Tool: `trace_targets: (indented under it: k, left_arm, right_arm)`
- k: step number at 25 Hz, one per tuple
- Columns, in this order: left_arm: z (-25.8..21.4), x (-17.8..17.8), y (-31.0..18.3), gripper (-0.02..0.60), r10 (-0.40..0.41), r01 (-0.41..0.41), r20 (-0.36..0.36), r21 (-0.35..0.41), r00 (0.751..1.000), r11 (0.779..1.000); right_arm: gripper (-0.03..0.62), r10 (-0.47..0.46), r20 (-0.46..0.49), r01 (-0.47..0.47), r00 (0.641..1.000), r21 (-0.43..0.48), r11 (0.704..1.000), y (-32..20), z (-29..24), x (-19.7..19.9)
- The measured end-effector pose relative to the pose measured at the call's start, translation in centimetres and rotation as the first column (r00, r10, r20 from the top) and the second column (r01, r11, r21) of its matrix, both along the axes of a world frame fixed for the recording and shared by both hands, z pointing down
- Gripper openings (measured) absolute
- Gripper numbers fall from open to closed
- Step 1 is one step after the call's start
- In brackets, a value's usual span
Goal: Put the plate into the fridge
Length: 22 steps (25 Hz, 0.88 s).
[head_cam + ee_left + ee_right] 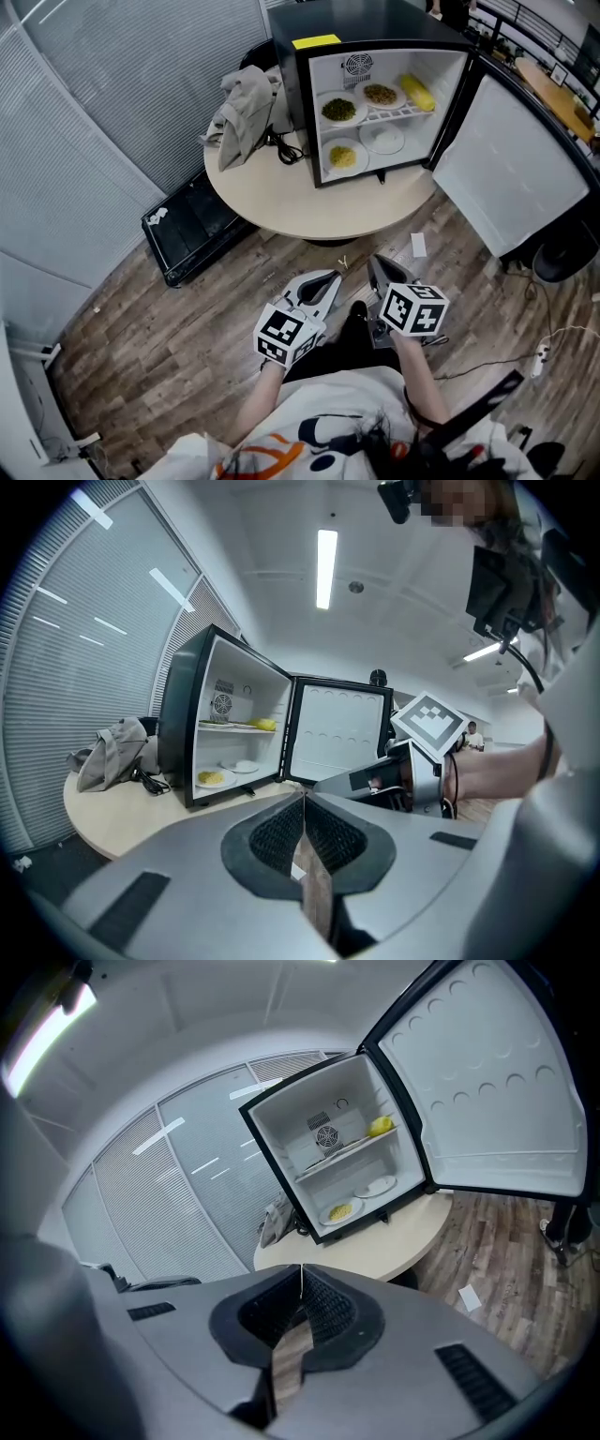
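standing open on table (pixel 281 202), fridge (pixel 375 23) holding plates (pixel 343 157), left tool (pixel 328 279) clenched empty, right tool (pixel 376 263) clenched empty

You have no words, brands or numbers here that can be read. The yellow sticker (pixel 316 41) on top of the fridge (pixel 375 23), at about twelve o'clock from you, may carry print, but it is too small to tell. The marker cubes (pixel 286 336) on your left gripper (pixel 328 278) and right gripper (pixel 374 262) show only black-and-white square patterns, no letters. The white slip (pixel 418 245) on the floor (pixel 187 319), at about one o'clock, looks blank.
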<state>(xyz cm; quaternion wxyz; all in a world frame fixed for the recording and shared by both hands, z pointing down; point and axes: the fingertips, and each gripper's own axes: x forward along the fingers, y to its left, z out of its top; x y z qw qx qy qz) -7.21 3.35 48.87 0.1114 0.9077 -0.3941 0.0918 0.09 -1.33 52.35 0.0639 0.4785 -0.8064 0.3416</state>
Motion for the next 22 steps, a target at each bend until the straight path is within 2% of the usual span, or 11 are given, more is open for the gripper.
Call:
trace_targets:
  k: [12, 22]
  left_arm:
    - [-0.8, -0.4, 0.6, 0.014, -0.008, 0.009, -0.010, 0.034, 1.000, 0.999]
    - [-0.7, 0.0, 1.5, 0.012, 0.013, -0.012, -0.019, 0.039, 1.000, 0.999]
  right_arm:
    - [0.018, 0.006, -0.027, -0.005, 1.000, 0.028, 1.000, 0.7, -0.7, 0.8]
    - [0.018, 0.017, -0.029, -0.017, 0.999, 0.013, 1.000, 1.7, 0.4, 1.2]
